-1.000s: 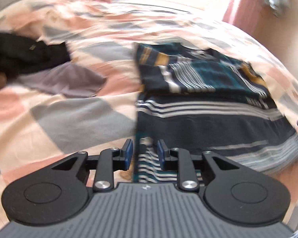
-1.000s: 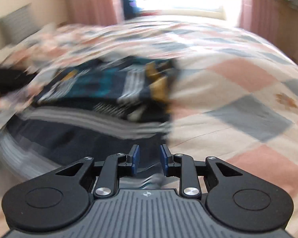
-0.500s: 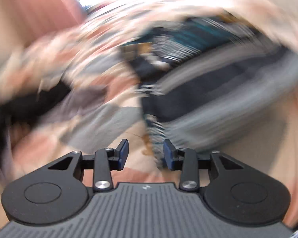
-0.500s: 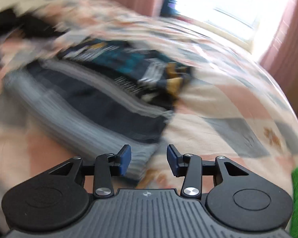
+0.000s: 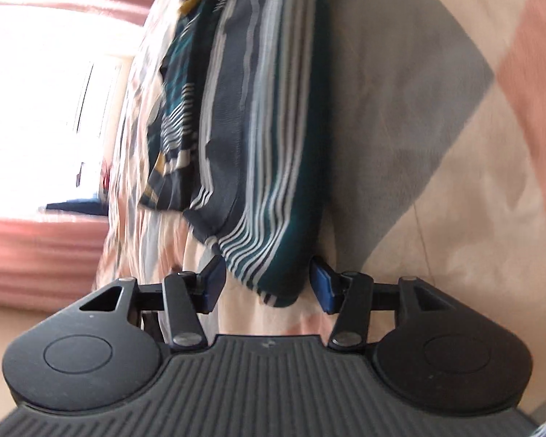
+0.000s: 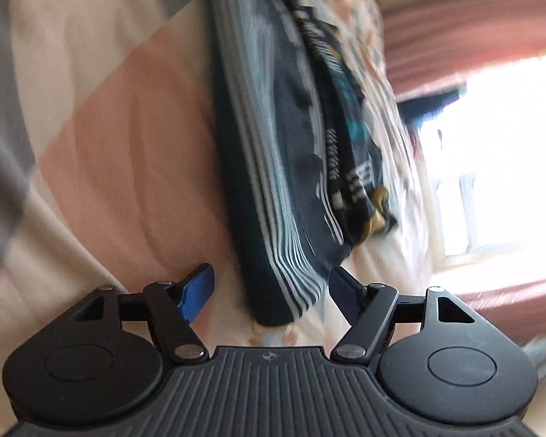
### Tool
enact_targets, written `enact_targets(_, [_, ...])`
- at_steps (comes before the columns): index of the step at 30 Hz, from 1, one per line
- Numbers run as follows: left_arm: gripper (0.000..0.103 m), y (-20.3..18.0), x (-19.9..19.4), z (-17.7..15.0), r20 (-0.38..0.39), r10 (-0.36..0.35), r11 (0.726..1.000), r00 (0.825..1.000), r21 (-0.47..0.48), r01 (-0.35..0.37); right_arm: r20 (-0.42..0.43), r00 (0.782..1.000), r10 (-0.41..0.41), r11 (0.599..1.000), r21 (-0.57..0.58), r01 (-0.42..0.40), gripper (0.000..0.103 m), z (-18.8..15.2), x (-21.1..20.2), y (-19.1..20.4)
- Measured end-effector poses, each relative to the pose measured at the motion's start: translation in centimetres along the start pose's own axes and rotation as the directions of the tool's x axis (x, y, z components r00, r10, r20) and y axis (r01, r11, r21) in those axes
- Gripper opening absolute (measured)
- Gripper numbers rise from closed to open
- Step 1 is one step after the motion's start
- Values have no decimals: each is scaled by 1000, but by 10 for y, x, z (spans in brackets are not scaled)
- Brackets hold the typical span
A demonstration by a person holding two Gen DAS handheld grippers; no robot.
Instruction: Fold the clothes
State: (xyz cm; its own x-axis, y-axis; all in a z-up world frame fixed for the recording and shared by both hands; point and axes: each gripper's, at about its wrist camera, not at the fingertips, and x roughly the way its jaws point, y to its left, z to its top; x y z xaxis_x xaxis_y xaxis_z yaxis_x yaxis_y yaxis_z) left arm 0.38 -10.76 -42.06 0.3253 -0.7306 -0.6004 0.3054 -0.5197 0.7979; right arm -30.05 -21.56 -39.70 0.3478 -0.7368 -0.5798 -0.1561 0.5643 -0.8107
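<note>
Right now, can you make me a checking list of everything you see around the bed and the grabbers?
Surface: checked bedspread in pink, grey and cream, wrinkled.
Job's things: folded striped garment, dark with white and teal stripes, lying on the bedspread; both cameras are rolled sideways.
Clutter: nothing seen.
Grippers: left gripper open, a garment corner between its blue pads, not pinched; right gripper open, the opposite corner between its pads.
Cables: nothing seen.
Surroundings: bright window, pink curtains.

R gripper [image 6: 269, 287] open, straddling striped shirt [image 6: 273, 167] corner.
</note>
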Motion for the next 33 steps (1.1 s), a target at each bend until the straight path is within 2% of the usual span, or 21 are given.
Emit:
enact_targets(2, [47,-5,5,-5,44,1,999,999,43,-3,7,1000,-6,999,-47,6,66,0,8,3])
enact_targets(3, [45,-6,7,-7,66,-1,998,998,59,-3,7,1000,-5,998,-62,5,61,1,11,3])
enact_targets(4, [42,-7,9,-10,85,-5,998,996,69,-1,6,1000,-9,997,-78,9,60,1,16,2])
enact_targets(7, [41,-1,16,-17,119,-31,997,992,68,23,-5,1000,-20,993,-115,19,56,3,30,-3])
enact_targets(10, [37,8,19,-23,142,-73,996,987,53,66,-8,1000,18,993,-116,-18,45,6,39,-10])
enact_targets(12, [31,12,20,-23,146,-110,993,983,51,104,-10,997,72,990,-124,-73,29,6,40,-10])
enact_targets(13, [24,13,19,-22,146,-132,991,980,49,126,-12,995,103,988,-118,-104,28,5,41,-11])
enact_targets(15, [19,18,14,-18,141,-177,984,974,27,175,-17,985,170,982,-81,-170,22,6,40,-21])
enact_targets(16, [16,26,14,-17,135,-208,978,969,-4,210,-24,972,234,971,-42,-235,21,8,40,-33])
enact_targets(17, [15,36,12,-15,130,-244,967,961,-44,251,-30,954,300,954,-2,-300,20,10,41,-46])
enact_targets(19, [14,68,13,-13,120,-338,922,934,-156,354,-25,881,473,874,135,-466,17,13,49,-90])
enact_targets(20, [14,88,14,-13,123,-386,889,914,-215,404,-7,822,569,806,207,-555,17,12,56,-115])
enact_targets(21, [14,110,18,-14,134,-427,853,894,-268,448,26,769,639,737,266,-621,12,8,64,-143])
enact_targets(22, [14,135,23,-15,150,-462,815,874,-317,485,65,713,698,665,311,-679,11,2,74,-171])
enact_targets(23, [14,159,30,-17,169,-492,775,854,-362,518,102,642,760,576,351,-738,11,-4,85,-199])
enact_targets(25, [14,207,44,-21,211,-539,690,816,-445,571,195,550,812,441,413,-797,10,-18,109,-253])
enact_targets(26, [14,232,55,-24,234,-546,655,804,-479,584,235,513,825,381,439,-814,10,-25,121,-277])
enact_targets(27, [14,256,66,-27,259,-548,622,795,-509,595,271,496,825,341,462,-819,10,-31,137,-302])
enact_targets(31, [14,333,134,-35,320,-511,528,798,-615,585,363,508,781,254,558,-790,10,-52,209,-375])
enact_targets(32, [14,348,159,-37,329,-511,493,794,-645,584,374,511,774,233,582,-779,10,-57,232,-385])
enact_targets(33, [14,359,184,-38,342,-518,448,784,-672,590,389,501,773,195,606,-771,10,-62,255,-391])
